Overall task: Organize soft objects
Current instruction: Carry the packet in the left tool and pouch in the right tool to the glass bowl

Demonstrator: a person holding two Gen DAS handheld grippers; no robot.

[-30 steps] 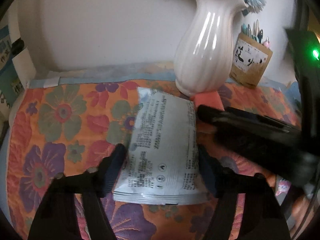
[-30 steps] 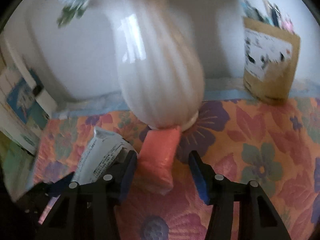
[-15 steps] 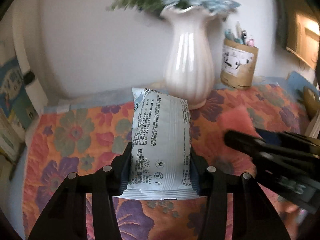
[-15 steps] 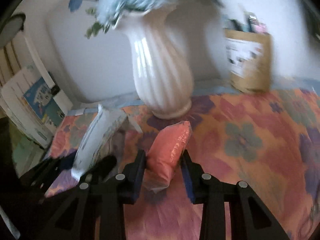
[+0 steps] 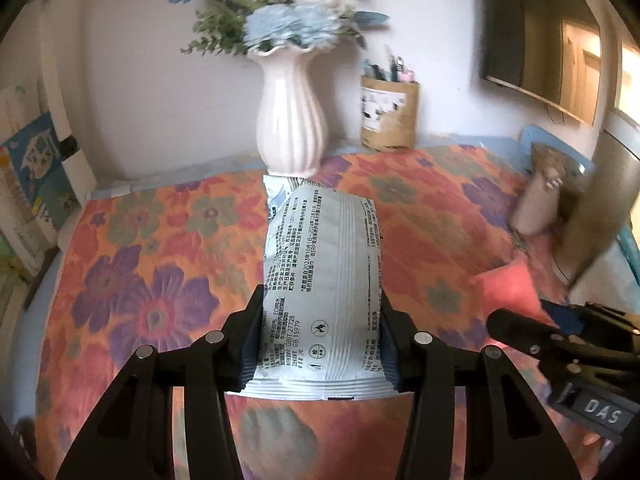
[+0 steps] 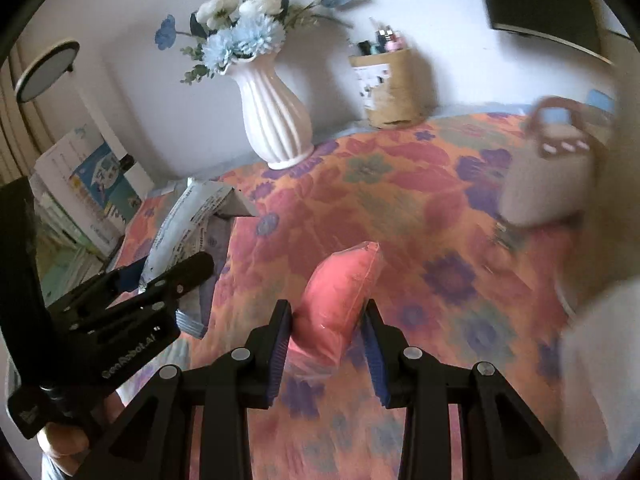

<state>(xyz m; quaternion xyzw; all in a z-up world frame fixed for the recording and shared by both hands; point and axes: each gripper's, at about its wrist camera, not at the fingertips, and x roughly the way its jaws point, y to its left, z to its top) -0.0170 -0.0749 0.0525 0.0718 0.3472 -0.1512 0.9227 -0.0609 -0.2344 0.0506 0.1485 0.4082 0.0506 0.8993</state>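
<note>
A: What has the left claw (image 5: pixel 320 344) got?

B: It is pinching the near end of a white printed packet (image 5: pixel 322 276), which runs out toward 12 o'clock, off the floral cloth (image 5: pixel 160 280) on the bench.

A: And the right claw (image 6: pixel 326 340)?

B: Pressed onto a pink soft pack (image 6: pixel 336 300), also held clear of the cloth; from the left wrist it sits at 3 o'clock.

A: Further out?

B: A blurred beige handbag (image 6: pixel 548 184) at 2 o'clock. At the wall, a white ribbed vase (image 5: pixel 290 120) of blue flowers at 12, and just beside it a brown pen holder (image 5: pixel 390 116).
</note>
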